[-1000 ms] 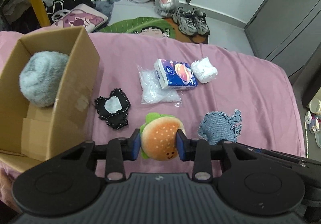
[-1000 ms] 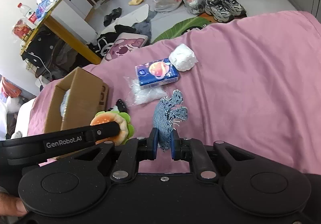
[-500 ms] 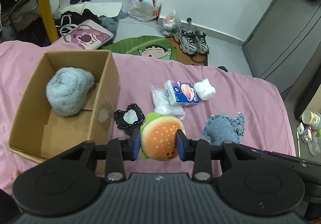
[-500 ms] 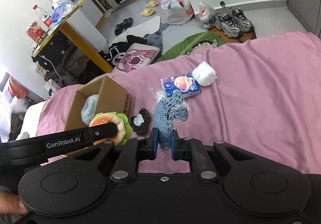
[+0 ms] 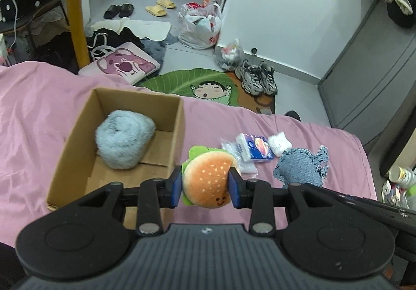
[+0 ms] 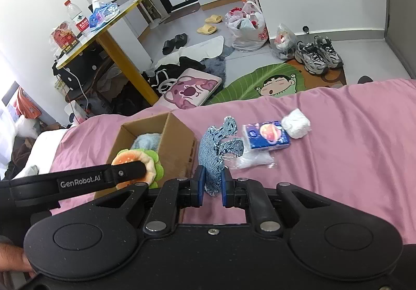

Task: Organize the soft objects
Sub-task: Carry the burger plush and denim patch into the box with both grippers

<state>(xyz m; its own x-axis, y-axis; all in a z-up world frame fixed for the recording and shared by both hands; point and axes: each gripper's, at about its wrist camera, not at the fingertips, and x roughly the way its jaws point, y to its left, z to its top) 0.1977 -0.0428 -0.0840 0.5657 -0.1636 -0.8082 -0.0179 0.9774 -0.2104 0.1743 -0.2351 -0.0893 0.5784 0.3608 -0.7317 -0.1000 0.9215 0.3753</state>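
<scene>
Burger plush (image 5: 206,179) lifted nearer cardboard box (image 5: 75,134), grey fluffy ball (image 5: 124,142) inside

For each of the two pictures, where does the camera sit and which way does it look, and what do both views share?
Left wrist: sits behind the left gripper, looks forward and down over its fingers, shut on the burger plush, toward the cardboard box.
Right wrist: sits behind the right gripper, shut on the denim piece, faces the pink bed; a bare hand shows at the left edge.
Shared: box, burger plush, denim piece, tissue pack, shoes.
</scene>
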